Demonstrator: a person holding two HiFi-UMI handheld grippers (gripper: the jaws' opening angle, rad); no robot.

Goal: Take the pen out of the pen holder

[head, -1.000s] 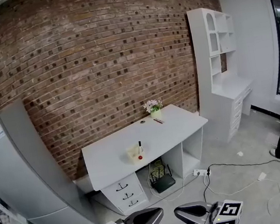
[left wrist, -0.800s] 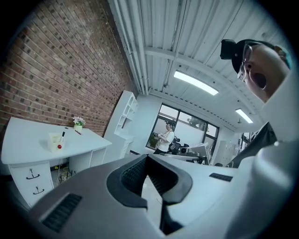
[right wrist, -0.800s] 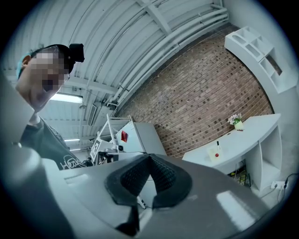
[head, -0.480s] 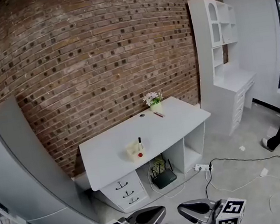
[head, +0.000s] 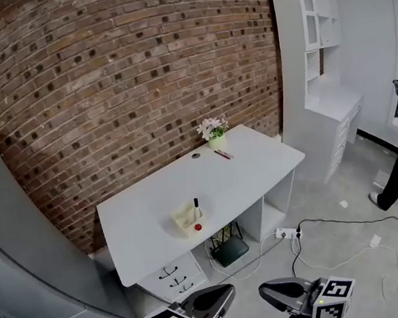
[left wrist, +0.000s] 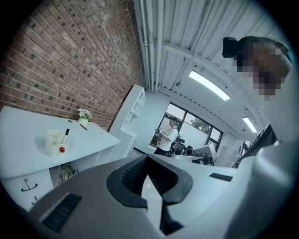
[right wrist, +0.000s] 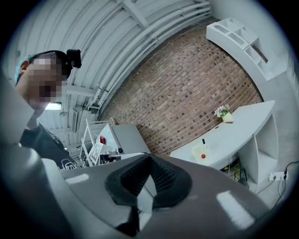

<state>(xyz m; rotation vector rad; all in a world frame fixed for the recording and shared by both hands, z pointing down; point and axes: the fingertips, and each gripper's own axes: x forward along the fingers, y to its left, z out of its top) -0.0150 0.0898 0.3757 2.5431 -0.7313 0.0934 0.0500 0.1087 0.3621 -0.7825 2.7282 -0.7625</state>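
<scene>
Pen (head: 196, 204) stands upright in the pen holder (head: 185, 218) on the desk (head: 260, 168), well ahead of both closed, empty grippers. The left gripper (head: 226, 293) lines up closer than the right gripper (head: 267, 289).

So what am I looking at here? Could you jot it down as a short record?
Setting: white desk against a brick wall
Pen holder: pale box near the desk's front edge, black pen standing in it
Also on desk: flower pot at the back
Left gripper: jaws together, empty, far from the desk
Right gripper: jaws together, empty, far from the desk
Task stage: pen not yet taken out
</scene>
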